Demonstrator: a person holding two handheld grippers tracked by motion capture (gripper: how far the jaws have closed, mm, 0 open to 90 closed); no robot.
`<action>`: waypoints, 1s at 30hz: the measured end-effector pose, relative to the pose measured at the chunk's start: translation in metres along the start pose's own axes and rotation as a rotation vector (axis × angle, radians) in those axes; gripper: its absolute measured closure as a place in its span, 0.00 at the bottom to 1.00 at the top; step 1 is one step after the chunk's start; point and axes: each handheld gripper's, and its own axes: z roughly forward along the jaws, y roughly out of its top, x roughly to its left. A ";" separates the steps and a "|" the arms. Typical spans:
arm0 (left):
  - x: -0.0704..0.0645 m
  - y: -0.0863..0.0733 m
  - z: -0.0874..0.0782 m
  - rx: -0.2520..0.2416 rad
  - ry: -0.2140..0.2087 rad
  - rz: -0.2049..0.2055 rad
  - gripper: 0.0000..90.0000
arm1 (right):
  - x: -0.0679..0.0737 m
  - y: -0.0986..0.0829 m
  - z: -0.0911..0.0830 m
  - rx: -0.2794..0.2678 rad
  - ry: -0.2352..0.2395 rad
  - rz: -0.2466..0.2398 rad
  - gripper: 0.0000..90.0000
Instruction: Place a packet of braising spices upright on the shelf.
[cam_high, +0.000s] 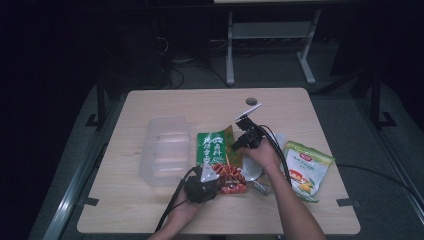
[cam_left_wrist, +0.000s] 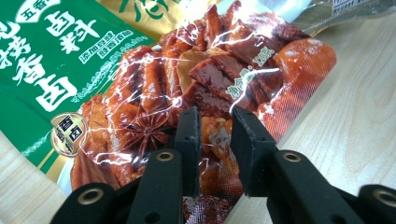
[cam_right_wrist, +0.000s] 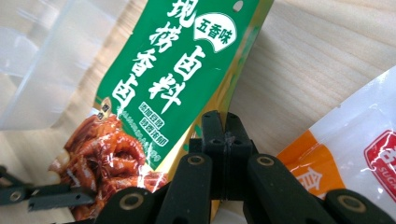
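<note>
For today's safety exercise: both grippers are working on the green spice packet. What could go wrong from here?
The left gripper stands open over the glossy green spice packet, so its grip may slip or crease the film. The right gripper pinches only the packet's edge; lifting could tear it. A swinging packet might hit the clear plastic container.

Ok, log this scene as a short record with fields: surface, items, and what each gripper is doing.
surface: wooden table
items: green seasoning packet; clear plastic container to its left; yellow-green snack bag at right
left gripper: jaws open, a narrow gap, over the packet's red end
right gripper: jaws closed on the packet's edge
</note>
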 end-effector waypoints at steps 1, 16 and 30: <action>0.001 0.000 -0.001 -0.001 -0.003 -0.003 0.79 | 0.000 0.000 -0.001 -0.005 0.004 0.000 1.00; 0.009 0.008 -0.019 -0.097 -0.042 -0.084 0.64 | 0.013 -0.014 -0.040 -0.146 0.064 -0.071 1.00; 0.020 0.015 -0.041 -0.198 -0.060 -0.160 0.34 | 0.037 -0.048 -0.086 -0.283 0.107 -0.231 1.00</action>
